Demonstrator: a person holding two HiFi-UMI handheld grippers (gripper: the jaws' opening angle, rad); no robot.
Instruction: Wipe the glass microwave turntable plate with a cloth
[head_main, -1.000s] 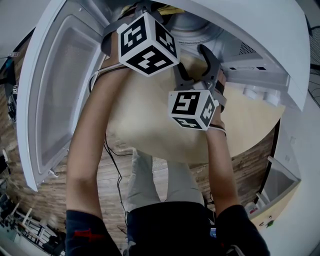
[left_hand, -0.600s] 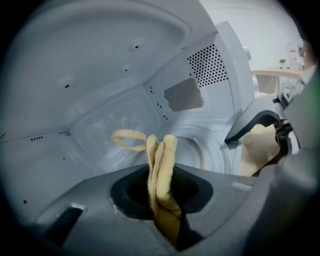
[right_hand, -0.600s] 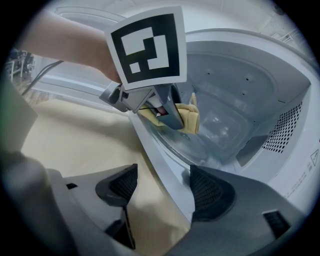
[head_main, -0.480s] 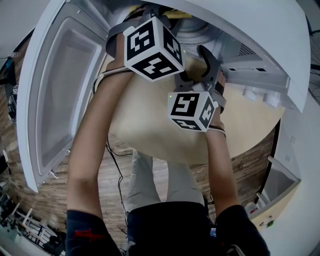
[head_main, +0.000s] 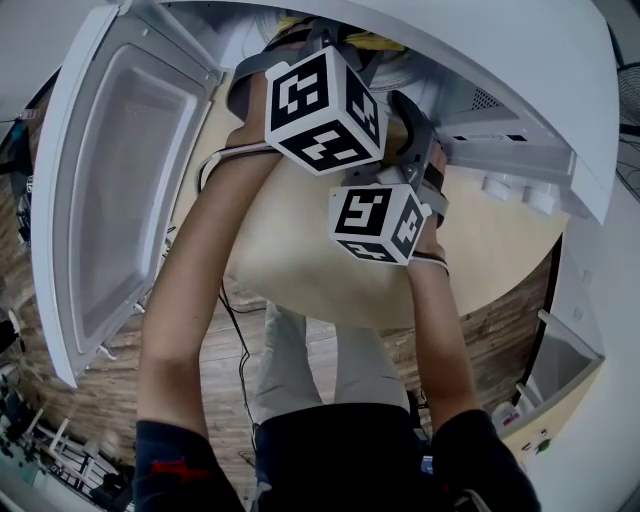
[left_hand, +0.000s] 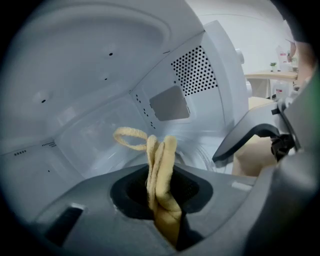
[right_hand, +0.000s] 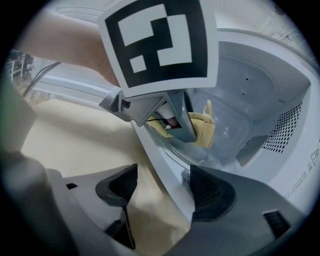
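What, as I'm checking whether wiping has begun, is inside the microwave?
The left tool, shut on a yellow cloth, and the glass plate beyond it. Whether cloth touches plate is hidden behind the tool.

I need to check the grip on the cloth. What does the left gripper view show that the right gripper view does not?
Only the left gripper view: the left gripper, jaws shut on the yellow cloth, seen close.
Only the right gripper view: the right gripper, jaws apart and holding nothing, above the front edge of the microwave, and the left gripper's marker cube.
Both: the cloth and the microwave's white cavity with its perforated wall.
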